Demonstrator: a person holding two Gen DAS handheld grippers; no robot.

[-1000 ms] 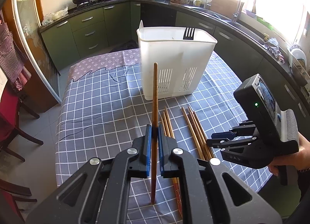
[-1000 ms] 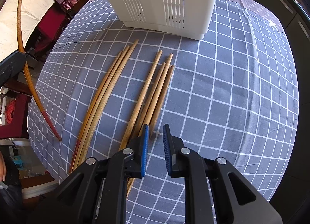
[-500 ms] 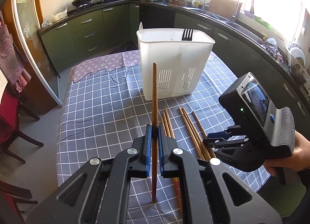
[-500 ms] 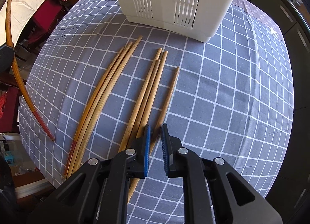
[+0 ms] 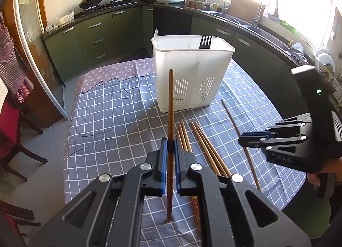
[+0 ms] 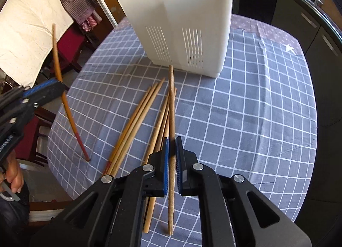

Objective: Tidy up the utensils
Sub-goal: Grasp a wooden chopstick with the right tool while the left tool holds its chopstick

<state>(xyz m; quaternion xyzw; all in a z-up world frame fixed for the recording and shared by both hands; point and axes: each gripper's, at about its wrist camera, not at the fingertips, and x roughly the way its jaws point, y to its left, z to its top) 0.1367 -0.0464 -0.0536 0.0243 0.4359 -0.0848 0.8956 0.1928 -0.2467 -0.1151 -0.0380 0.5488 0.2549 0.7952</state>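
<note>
My left gripper (image 5: 170, 146) is shut on a dark brown chopstick (image 5: 170, 101) that stands nearly upright, its lower tip on the checked tablecloth (image 5: 111, 119). My right gripper (image 6: 172, 146) is shut on a lighter chopstick (image 6: 171, 97), raised off the cloth and pointing toward the white utensil holder (image 6: 181, 22). Several loose chopsticks (image 6: 136, 123) lie in a fan on the cloth below it. In the left wrist view the holder (image 5: 192, 72) stands at the table's middle with a black fork (image 5: 205, 42) inside, and the right gripper (image 5: 252, 140) hovers at the right.
The left gripper (image 6: 42, 89) and a person's hand (image 6: 12, 178) show at the left edge of the right wrist view. Dark wooden chairs (image 5: 12, 140) stand beside the table's left side. Green kitchen cabinets (image 5: 96, 33) and a counter run behind and to the right.
The right gripper closed on one light chopstick from the pile and lifted it, tilting up toward the holder. The left gripper and its chopstick stayed in place.
</note>
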